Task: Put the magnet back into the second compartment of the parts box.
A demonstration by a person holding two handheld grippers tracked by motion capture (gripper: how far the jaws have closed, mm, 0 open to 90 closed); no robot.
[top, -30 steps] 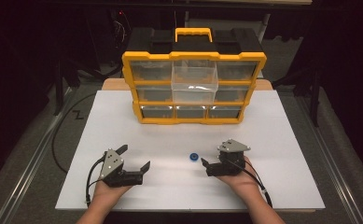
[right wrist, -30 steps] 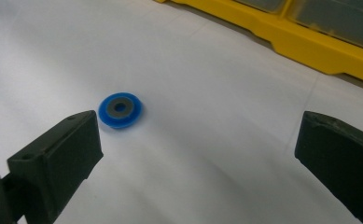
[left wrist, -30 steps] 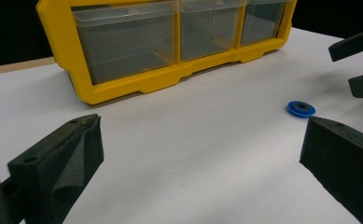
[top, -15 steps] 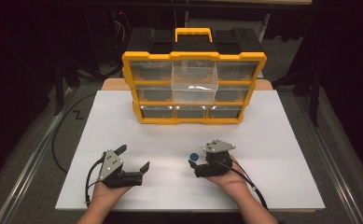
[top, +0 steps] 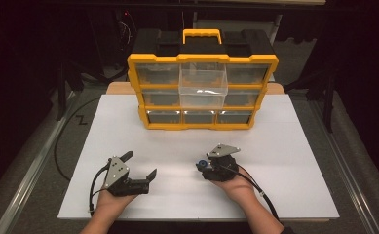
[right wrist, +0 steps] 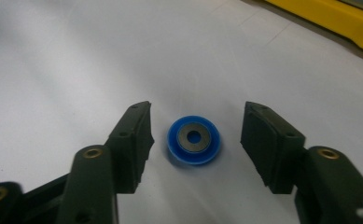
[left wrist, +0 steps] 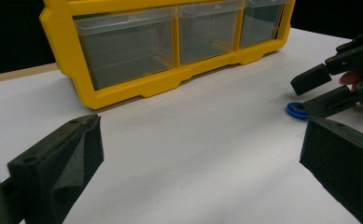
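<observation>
Overhead view, two low gripper views

Lab/recording setup: white desk [top: 128,126] ringed by black drapes [top: 26,58], yellow parts-drawer organizer [top: 202,92], trailing cables [top: 63,146], metal rail [top: 26,190].

Blue ring [right wrist: 193,140] with grey centre, yellow organiser [top: 202,92] with clear drawers, white table [top: 294,165]

Washer [right wrist: 193,140] between right tool [right wrist: 195,144] jaws
</observation>
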